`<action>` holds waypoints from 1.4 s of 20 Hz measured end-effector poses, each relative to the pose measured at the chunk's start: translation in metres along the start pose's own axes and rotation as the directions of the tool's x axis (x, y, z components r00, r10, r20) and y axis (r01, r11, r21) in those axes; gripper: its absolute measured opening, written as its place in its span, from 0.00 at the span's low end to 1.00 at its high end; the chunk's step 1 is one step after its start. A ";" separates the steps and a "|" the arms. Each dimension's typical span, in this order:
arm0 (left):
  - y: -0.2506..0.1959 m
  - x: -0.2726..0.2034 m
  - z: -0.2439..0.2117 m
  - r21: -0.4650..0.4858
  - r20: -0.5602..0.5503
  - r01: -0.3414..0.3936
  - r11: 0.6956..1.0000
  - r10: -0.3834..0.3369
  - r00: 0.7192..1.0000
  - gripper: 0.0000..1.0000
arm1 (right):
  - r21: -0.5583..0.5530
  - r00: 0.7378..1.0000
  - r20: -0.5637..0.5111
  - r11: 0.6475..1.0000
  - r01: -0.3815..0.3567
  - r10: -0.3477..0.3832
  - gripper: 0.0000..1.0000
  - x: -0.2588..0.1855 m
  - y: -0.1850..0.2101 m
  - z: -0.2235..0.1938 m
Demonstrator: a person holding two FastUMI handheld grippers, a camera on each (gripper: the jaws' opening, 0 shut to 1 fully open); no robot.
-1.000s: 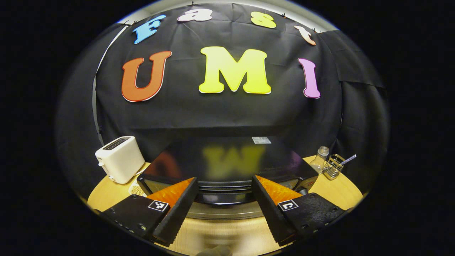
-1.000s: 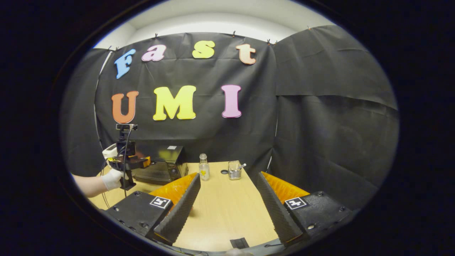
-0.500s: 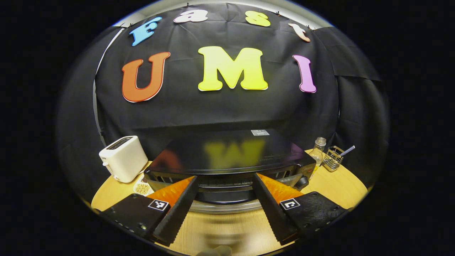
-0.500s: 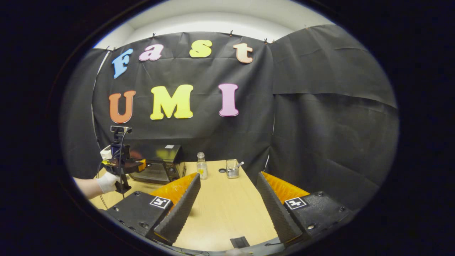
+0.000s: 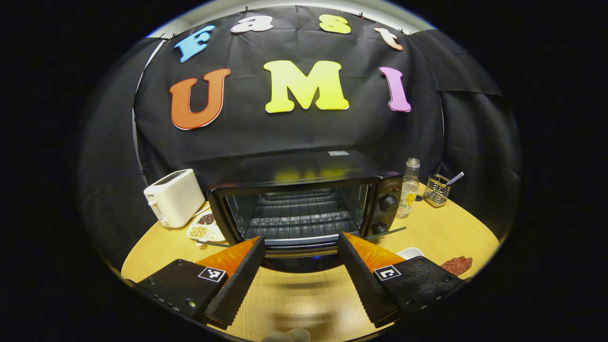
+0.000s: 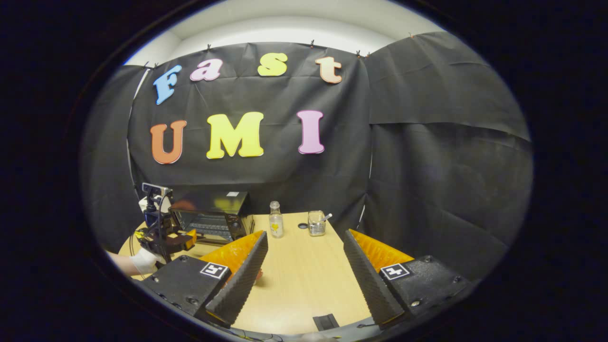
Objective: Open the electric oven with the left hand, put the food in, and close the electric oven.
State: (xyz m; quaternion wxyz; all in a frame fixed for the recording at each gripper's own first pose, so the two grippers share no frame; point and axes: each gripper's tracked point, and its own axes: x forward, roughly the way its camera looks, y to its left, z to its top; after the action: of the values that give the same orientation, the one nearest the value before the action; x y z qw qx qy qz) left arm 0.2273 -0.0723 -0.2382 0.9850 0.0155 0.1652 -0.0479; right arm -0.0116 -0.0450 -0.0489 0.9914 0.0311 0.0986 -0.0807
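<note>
The likeliest slip was the door dropping or springing back, since the left gripper point(image 5: 300, 266) had its fingers spread apart astride the door's front edge, clamped on nothing. The electric oven point(image 5: 304, 209) stood open just ahead of those fingers, rack bare. The food point(image 5: 457, 264) lay on the counter point(image 5: 304, 299) beyond the right-hand finger. The right gripper point(image 6: 306, 268) hovered level over bare counter, fingers apart, well off from the oven.
</note>
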 end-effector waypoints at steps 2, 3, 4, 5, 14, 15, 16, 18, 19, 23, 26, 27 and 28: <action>-0.001 -0.007 -0.016 -0.022 -0.020 0.000 1.000 0.000 1.000 0.97 | -0.001 1.000 -0.007 1.000 -0.007 0.007 1.00 -0.003 0.001 -0.005; -0.002 -0.010 -0.022 -0.029 -0.027 0.000 1.000 -0.001 1.000 0.98 | -0.004 1.000 -0.009 1.000 -0.008 0.008 1.00 -0.004 0.000 -0.006; -0.003 -0.012 -0.029 -0.027 -0.034 0.000 1.000 -0.001 0.999 0.98 | -0.005 1.000 -0.011 1.000 -0.010 0.010 1.00 -0.006 -0.001 -0.008; -0.004 -0.014 -0.035 -0.026 -0.042 0.000 1.000 -0.001 0.999 0.98 | -0.005 1.000 -0.014 1.000 -0.013 0.013 1.00 -0.007 0.000 -0.010; -0.011 -0.022 -0.104 -0.041 -0.171 -0.003 0.999 -0.004 0.985 0.97 | -0.007 0.999 -0.054 1.000 -0.003 0.003 1.00 -0.014 -0.012 -0.031; -0.012 -0.022 -0.108 -0.047 -0.178 -0.003 0.999 -0.005 0.984 0.97 | -0.003 0.998 -0.058 1.000 -0.002 0.002 1.00 -0.014 -0.013 -0.032; -0.015 -0.021 -0.112 -0.047 -0.188 -0.001 0.999 -0.008 0.982 0.97 | -0.003 0.998 -0.062 1.000 -0.001 0.001 1.00 -0.014 -0.013 -0.034; -0.015 -0.018 -0.126 -0.030 -0.229 -0.003 1.000 -0.004 0.973 0.95 | -0.007 0.997 -0.074 1.000 -0.001 0.000 1.00 -0.013 -0.014 -0.041; -0.015 -0.017 -0.133 -0.040 -0.258 -0.005 0.999 -0.005 0.966 0.96 | -0.001 0.997 -0.079 1.000 0.000 -0.001 1.00 -0.012 -0.016 -0.044; -0.015 -0.014 -0.138 -0.052 -0.281 0.002 0.999 -0.016 0.960 0.96 | 0.024 0.993 -0.117 1.000 0.012 -0.010 1.00 -0.008 -0.024 -0.062; -0.011 -0.016 -0.129 -0.046 -0.245 -0.004 0.999 -0.008 0.970 0.96 | 0.055 0.988 -0.153 0.998 -0.013 0.021 1.00 0.003 -0.022 -0.076; -0.009 -0.018 -0.125 -0.044 -0.233 -0.006 0.999 -0.004 0.973 0.97 | 0.074 0.986 -0.159 0.997 -0.038 0.049 1.00 0.010 -0.018 -0.080; -0.008 -0.021 -0.122 -0.039 -0.223 -0.007 0.999 -0.002 0.975 0.97 | 0.089 0.980 -0.185 0.994 -0.063 0.079 1.00 0.019 -0.013 -0.089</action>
State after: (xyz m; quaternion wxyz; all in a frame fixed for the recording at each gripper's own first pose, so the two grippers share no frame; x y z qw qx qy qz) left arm 0.1672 -0.0723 -0.3465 0.9604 0.0013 0.2757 -0.0412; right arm -0.0128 -0.0539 -0.1402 0.9777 0.0830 0.1873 -0.0460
